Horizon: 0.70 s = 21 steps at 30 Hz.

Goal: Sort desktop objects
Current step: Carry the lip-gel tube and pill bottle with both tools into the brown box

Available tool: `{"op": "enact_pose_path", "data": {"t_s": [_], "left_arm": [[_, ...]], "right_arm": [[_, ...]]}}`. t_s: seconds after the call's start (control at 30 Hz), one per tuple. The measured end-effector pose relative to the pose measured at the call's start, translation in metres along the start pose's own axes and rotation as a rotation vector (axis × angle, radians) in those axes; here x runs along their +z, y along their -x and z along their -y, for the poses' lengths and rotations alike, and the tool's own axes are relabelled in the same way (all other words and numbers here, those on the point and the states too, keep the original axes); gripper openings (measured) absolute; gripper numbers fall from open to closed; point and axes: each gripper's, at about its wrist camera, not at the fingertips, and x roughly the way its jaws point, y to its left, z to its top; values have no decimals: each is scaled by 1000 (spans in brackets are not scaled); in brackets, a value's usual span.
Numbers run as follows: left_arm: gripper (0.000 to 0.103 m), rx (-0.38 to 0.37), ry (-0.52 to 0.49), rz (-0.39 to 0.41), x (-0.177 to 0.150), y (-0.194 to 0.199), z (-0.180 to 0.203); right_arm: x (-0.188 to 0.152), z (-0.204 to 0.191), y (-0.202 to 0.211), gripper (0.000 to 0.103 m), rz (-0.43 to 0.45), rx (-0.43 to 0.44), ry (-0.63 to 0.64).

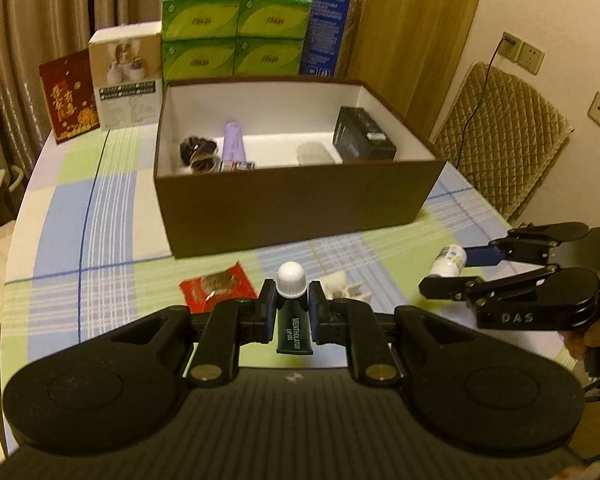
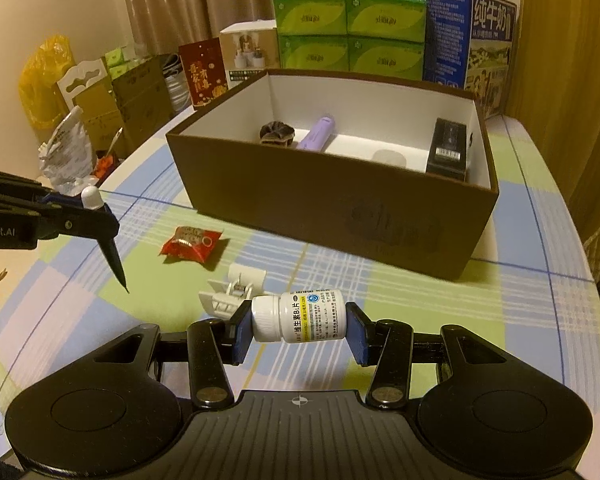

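Both grippers are matte black, with round-ended linkage arms, brass-coloured pivot screws, ribbed bodies and blue pads on their fingers (image 2: 240, 334); one carries white "DAS" lettering.

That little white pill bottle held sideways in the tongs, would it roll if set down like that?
Probably: the pill bottle is round and lies sideways between the right tongs, so it may roll on the tablecloth. It looks like light, stiff plastic. Its smooth label could slip.

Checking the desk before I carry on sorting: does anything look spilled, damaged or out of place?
Nothing spilled or broken. A red snack packet and a white hair clip lie loose on the tablecloth outside the brown box.
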Motion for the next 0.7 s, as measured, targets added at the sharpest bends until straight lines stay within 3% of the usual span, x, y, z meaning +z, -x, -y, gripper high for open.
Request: {"op": "enact_pose_path", "data": {"t_s": [0.33, 0.7], "left_arm": [[12, -39, -38, 77, 39, -7, 7], [12, -76, -72, 138, 104, -34, 10]], "right_arm": [[46, 10, -2, 45, 78, 4, 32], [107, 38, -24, 45, 136, -19, 20]]}}
